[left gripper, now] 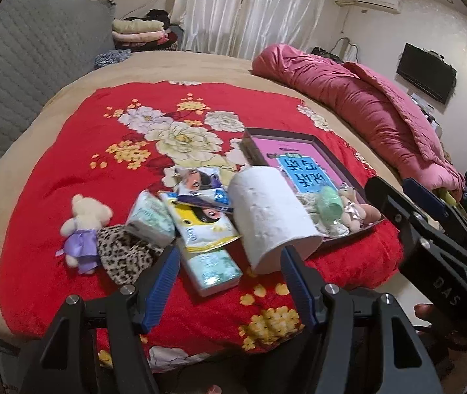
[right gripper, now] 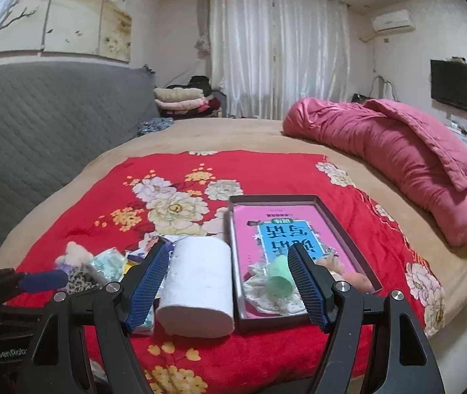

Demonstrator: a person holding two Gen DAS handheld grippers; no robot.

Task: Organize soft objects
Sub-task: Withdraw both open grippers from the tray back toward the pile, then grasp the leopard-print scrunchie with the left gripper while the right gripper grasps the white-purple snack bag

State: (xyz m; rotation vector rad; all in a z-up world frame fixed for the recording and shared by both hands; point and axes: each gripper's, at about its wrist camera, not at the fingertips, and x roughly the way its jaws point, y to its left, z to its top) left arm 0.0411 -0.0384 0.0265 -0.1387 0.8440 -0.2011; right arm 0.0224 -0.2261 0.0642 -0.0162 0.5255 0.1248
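Note:
A white paper roll [left gripper: 271, 216] [right gripper: 199, 287] lies on the red flowered blanket [left gripper: 135, 177] beside a shallow dark box [left gripper: 318, 141] [right gripper: 331, 210]. The box holds a pink book, a green soft toy [left gripper: 330, 205] [right gripper: 281, 279], a patterned cloth and a small plush. Left of the roll lie tissue packs [left gripper: 213, 266], snack packets [left gripper: 200, 220], a leopard-print cloth [left gripper: 121, 251] and a small bear in a purple dress [left gripper: 84, 226]. My left gripper [left gripper: 228, 256] is open above the tissue packs. My right gripper [right gripper: 226, 251] is open in front of the roll and box, and shows in the left wrist view [left gripper: 430, 216].
A rolled pink quilt [left gripper: 364, 98] [right gripper: 397, 151] lies along the bed's right side. A grey quilted headboard [right gripper: 36, 124] stands at the left. Folded clothes [right gripper: 184, 98] are stacked behind the bed. The bed's front edge is just below the grippers.

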